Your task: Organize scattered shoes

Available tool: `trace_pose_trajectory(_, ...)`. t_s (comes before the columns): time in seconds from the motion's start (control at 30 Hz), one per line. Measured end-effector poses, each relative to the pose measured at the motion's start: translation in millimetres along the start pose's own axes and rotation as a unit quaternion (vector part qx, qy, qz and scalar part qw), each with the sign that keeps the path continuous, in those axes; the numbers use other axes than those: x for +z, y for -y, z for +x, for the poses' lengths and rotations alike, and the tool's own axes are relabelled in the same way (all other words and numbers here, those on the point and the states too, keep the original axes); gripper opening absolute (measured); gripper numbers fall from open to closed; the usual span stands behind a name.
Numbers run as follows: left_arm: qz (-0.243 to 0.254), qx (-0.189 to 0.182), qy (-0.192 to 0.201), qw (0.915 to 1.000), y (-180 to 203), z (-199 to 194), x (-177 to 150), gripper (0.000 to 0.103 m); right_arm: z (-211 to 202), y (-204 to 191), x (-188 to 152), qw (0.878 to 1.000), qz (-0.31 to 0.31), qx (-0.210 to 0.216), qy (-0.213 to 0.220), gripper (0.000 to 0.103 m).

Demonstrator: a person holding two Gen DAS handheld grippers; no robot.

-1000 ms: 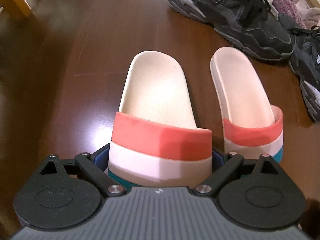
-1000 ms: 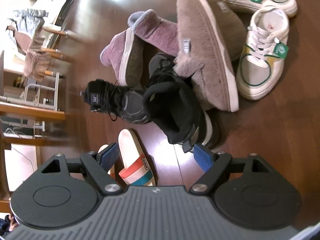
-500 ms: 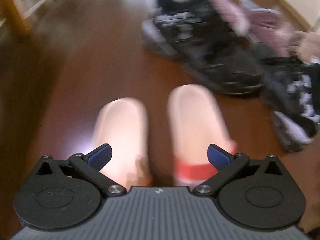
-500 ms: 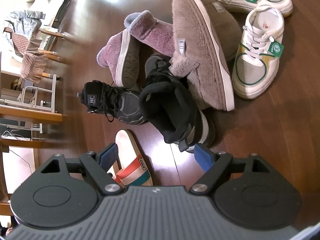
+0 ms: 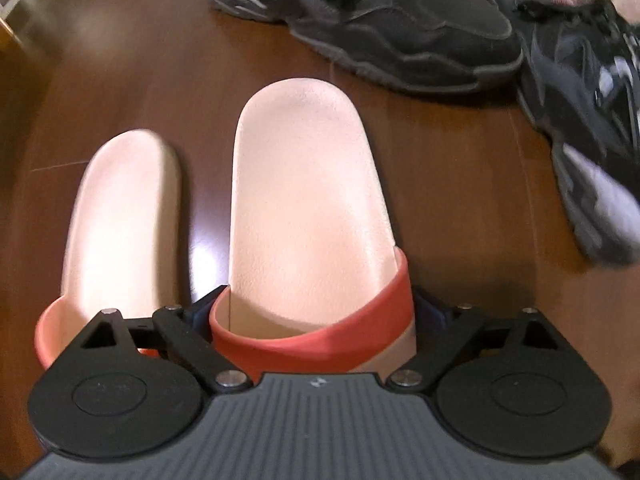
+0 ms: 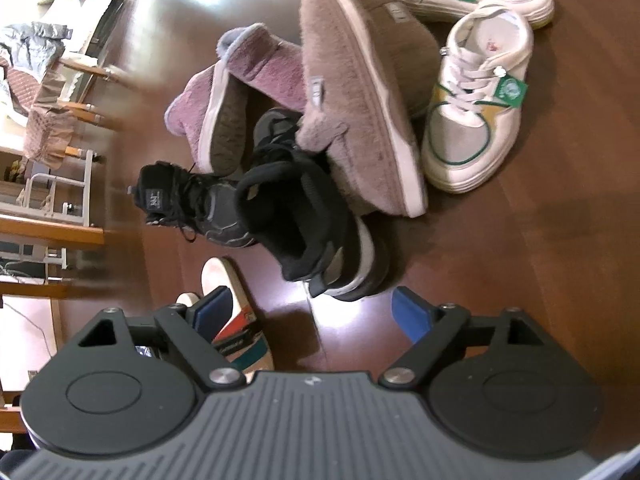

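Note:
Two pale pink slides with red, white and teal straps lie side by side on the dark wood floor. In the left wrist view my left gripper (image 5: 314, 312) straddles the strap of the right slide (image 5: 304, 200), its pads against both sides of the strap. The other slide (image 5: 120, 216) lies just left of it. In the right wrist view my right gripper (image 6: 316, 312) is open and empty, held above the floor in front of a black sneaker (image 6: 304, 236). The slides (image 6: 230, 300) show behind its left finger.
A pile of shoes lies beyond: two black sneakers (image 5: 392, 28), purple fleece slippers (image 6: 248, 92), a large taupe slipper (image 6: 360, 92) on its side, two white-green sneakers (image 6: 476, 108). Wooden furniture and clothes (image 6: 44, 120) stand at the left.
My left gripper let go of the left slide, swung right and now sits around the strap of the right slide. My right gripper drifted slightly, still open.

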State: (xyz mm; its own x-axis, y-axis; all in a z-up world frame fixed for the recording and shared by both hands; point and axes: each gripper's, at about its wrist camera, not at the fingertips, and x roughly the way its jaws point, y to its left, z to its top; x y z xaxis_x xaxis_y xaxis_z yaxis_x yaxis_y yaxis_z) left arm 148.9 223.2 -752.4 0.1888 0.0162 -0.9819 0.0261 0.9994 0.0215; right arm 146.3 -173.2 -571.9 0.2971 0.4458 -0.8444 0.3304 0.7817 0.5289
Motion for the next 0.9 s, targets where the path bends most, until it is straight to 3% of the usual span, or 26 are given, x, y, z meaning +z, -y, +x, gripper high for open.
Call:
trace_pose_trajectory(0.2,-0.014,0.001,-0.014,0.9998,-21.0,-6.6,-18.2,0.093,7.1,-3.1,0.6,1.0,-0.005,0.007,-0.003,0.085)
trace_pose_trajectory(0.33,-0.005,-0.024,-0.009,0.9997,-22.0,-28.6,-6.6,0.102,12.8,-14.1,1.2,1.0,-0.029,0.011,-0.006,0.085)
trace_pose_trajectory(0.53,0.03,-0.046,0.054,0.997,-32.1,-109.3,52.2,0.102,23.6,-30.9,5.0,0.997,-0.072,0.014,-0.007,0.087)
trace_pose_trajectory(0.67,0.082,-0.014,0.101,0.9913,-29.3,-166.7,103.5,0.102,38.7,-43.9,20.6,0.994,-0.106,0.016,-0.005,0.087)
trace_pose_trajectory(0.87,0.066,0.039,0.163,0.9837,-0.8,-224.1,167.3,0.102,77.4,-68.2,30.7,0.988,-0.154,0.026,-0.018,0.086)
trace_pose_trajectory(0.9,0.044,0.032,0.178,0.9824,-0.9,-233.6,170.0,0.102,85.8,-73.5,29.9,0.985,-0.172,0.019,-0.024,0.086)
